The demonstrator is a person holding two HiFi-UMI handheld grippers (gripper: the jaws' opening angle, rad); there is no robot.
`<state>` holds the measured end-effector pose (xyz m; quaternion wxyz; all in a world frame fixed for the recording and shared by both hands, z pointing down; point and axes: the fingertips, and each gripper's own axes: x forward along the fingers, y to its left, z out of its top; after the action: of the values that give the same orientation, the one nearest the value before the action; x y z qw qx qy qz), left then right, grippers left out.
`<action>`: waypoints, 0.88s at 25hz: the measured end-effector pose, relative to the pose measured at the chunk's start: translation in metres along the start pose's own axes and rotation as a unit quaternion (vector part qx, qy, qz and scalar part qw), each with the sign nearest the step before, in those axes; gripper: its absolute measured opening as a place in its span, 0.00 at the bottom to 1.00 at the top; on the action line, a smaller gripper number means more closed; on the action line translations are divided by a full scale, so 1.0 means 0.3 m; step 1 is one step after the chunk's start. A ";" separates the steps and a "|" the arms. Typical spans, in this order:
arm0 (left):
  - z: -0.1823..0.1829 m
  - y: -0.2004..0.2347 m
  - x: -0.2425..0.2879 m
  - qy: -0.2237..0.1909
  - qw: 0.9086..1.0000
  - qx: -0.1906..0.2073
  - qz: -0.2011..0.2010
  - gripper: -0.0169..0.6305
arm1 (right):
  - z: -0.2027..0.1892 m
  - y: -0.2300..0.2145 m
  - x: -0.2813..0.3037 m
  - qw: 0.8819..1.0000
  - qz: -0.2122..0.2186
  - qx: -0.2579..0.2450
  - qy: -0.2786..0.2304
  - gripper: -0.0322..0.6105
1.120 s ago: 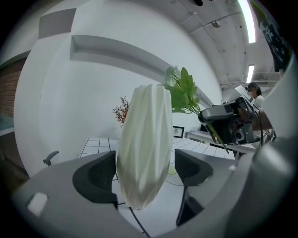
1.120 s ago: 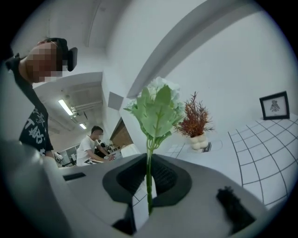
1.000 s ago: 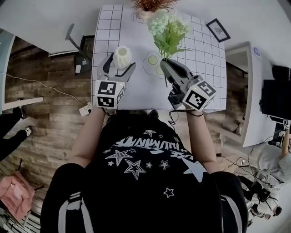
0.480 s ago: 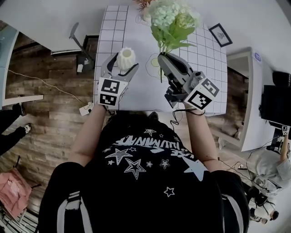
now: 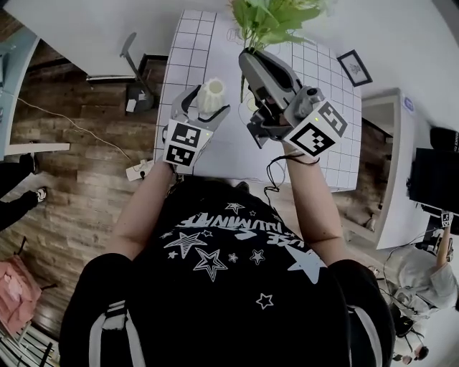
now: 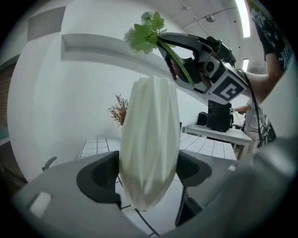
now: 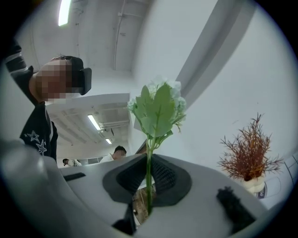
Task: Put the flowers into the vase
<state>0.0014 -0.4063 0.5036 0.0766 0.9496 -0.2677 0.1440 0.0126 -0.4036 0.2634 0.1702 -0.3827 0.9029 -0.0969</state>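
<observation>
A white ribbed vase stands upright between the jaws of my left gripper over the gridded tabletop. In the left gripper view both pads press on the sides of the vase. My right gripper is raised to the right of the vase and shut on the thin green stem of a flower bunch, whose top is cut off by the frame edge. The right gripper view shows the stem pinched between the pads of that gripper, with pale blossoms and green leaves above. From the left gripper view the bunch hangs higher than the vase's mouth.
A dried reddish plant in a small pot stands at the table's far edge. A framed picture lies on the table at the right. A white side table stands to the right, and a lamp-like stand is on the wooden floor to the left.
My right gripper has risen and swung farther from me with the flowers, which now run off the top of the head view. The left gripper and vase have stayed put.
</observation>
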 end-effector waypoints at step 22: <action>0.003 -0.002 0.003 0.002 1.000 0.004 -0.011 0.60 | -0.127 -0.041 0.101 0.999 -0.006 -0.022 0.046 0.11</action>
<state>0.0028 -0.4066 0.5030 0.0746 0.9524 -0.2568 0.1464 -0.0135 -0.4324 0.2952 0.1197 -0.3867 0.9094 -0.0957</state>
